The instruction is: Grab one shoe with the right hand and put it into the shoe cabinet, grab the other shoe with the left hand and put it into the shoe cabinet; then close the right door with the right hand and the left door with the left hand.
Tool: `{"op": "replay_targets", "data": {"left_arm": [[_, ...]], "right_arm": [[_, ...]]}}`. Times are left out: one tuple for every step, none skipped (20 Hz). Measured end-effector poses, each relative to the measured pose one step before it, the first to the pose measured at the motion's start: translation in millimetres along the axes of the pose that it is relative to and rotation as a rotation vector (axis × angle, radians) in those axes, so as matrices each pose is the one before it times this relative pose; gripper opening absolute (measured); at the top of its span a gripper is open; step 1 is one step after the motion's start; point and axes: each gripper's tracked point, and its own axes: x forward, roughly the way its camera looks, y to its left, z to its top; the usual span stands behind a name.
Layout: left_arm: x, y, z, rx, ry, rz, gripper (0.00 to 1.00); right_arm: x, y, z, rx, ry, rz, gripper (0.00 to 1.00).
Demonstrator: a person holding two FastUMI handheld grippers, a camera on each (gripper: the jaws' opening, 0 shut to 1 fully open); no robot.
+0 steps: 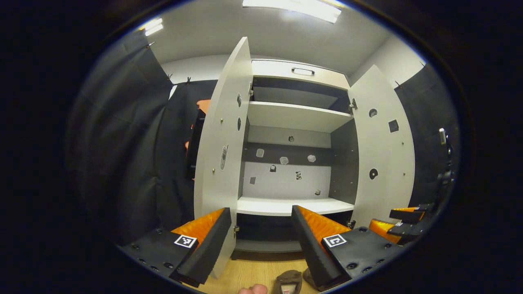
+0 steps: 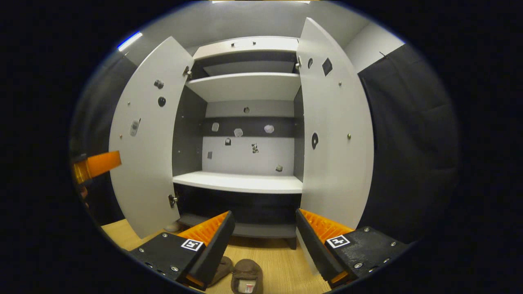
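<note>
The shoe cabinet (image 1: 286,206) (image 2: 241,182) stands in front of me with its left door (image 1: 222,143) (image 2: 145,143) and right door (image 1: 382,143) (image 2: 335,134) swung wide. Two brown slippers lie on the wooden floor before it. One slipper (image 2: 247,275) (image 1: 288,281) points at the cabinet. The other slipper (image 2: 222,267) is half hidden behind a finger. My right gripper (image 2: 264,214) (image 1: 402,223) hangs open above them, holding nothing. My left gripper (image 1: 261,212) is open and empty too, with one of its fingers (image 2: 98,164) poking in at the left edge of the right gripper view.
The cabinet's white middle shelf and upper shelf (image 1: 294,116) are bare; small stickers dot the back panel. A low bottom compartment (image 2: 245,228) sits just above the wooden floor (image 2: 282,261). Black cloth walls flank both doors. A person's fingertip (image 1: 253,289) shows at the bottom edge.
</note>
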Motion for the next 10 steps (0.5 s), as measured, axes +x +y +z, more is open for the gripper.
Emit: {"op": "replay_targets", "data": {"left_arm": [[-0.55,1.19,-0.21,-0.00055,-0.00072,0.00575,0.96],[-0.82,2.04,0.22,-0.00101,-0.0017,0.00535,0.96],[-1.65,1.33,-0.03,-0.00124,-0.00107,0.00458,0.96],[-1.39,2.02,-0.43,-0.00069,-0.00019,0.00454,0.96],[-1.04,2.0,-0.4,-0.00101,0.00054,0.00449,0.96],[-0.87,2.63,-0.82,-0.00151,0.00032,0.00554,0.96],[-0.32,2.69,0.07,-0.00303,0.00078,0.00647,0.96],[-0.14,2.25,-0.77,-0.00408,0.00166,0.005,0.96],[-0.54,2.59,0.29,-0.00272,0.00042,0.0053,0.96],[-0.85,2.75,-0.15,-0.00085,-0.00163,0.00621,0.96]], "right_arm": [[7.2,4.42,-21.06,-0.0128,0.04806,0.01668,0.93],[6.42,6.17,-22.37,-0.01396,0.0511,0.01905,0.93],[6.42,4.73,-23.24,-0.01794,0.05675,0.01456,0.91],[7.92,4.55,-25.9,-0.0206,0.05594,0.01297,0.9],[7.65,3.91,-25.97,-0.02186,0.05479,0.0119,0.88],[10.88,0.97,-28.17,-0.02851,0.07816,0.00394,0.87],[10.02,-0.19,-25.37,-0.02197,0.07357,0.00598,0.83],[9.27,3.77,-23.22,-0.00847,0.06282,0.01672,0.81],[4.36,4.18,-21.35,0.00264,0.05592,0.02163,0.76],[4.62,3.46,-15.03,0.01156,0.04067,0.015,0.75]]}}
